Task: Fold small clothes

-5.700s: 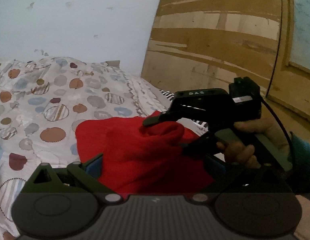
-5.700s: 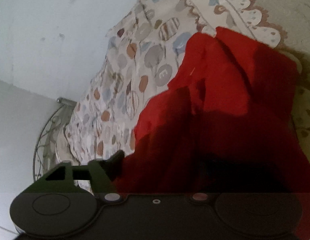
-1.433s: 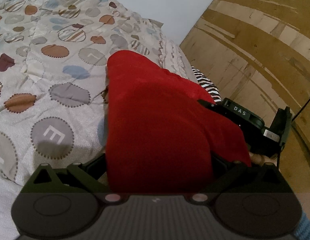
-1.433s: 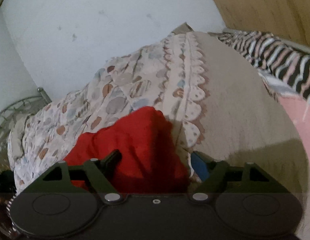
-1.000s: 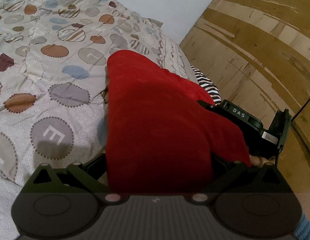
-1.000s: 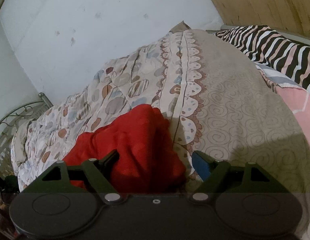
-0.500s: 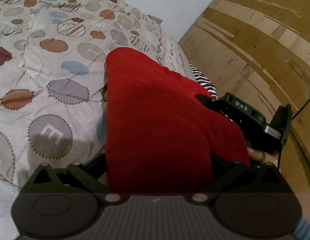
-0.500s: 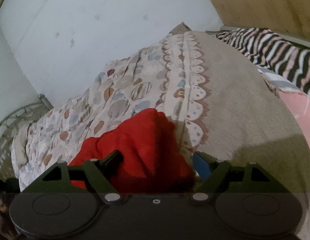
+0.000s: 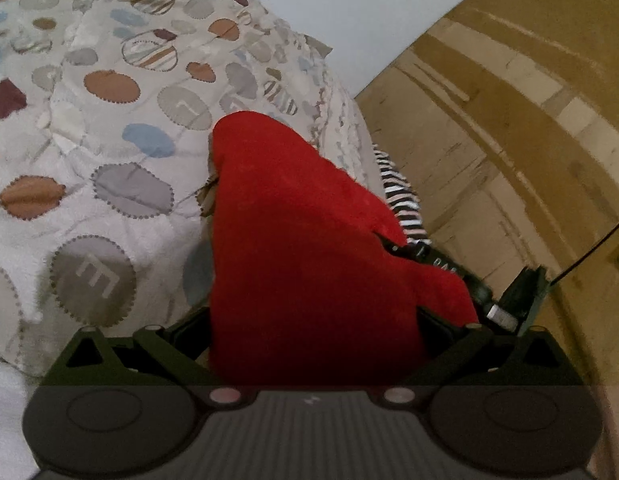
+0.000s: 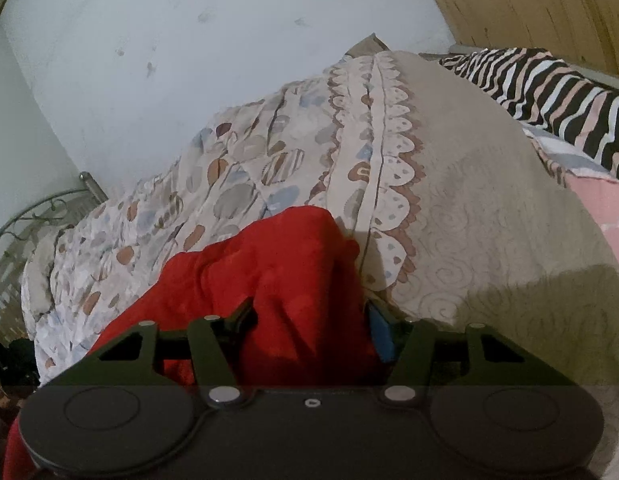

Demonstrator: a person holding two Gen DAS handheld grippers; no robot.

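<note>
Red garment (image 9: 309,248): soft, matt, fleece-like cloth with a slightly fuzzy nap. Quilt (image 9: 109,152): matt printed cloth, stitched and puckered, at left of frame. Striped cloth (image 10: 549,92), upper right: smooth woven fabric. Panel (image 9: 509,120), right: rough, scuffed wood or board, dull finish. Wall (image 10: 189,60): matt paint, marked. Bedframe (image 10: 37,208), left edge: thin metal scrollwork. Left gripper (image 9: 313,332) and right gripper (image 10: 309,324): matt dark plastic.

Two close wrist views along the fingers, sharing red garment (image 9: 309,248) on bedspread (image 10: 469,208).
</note>
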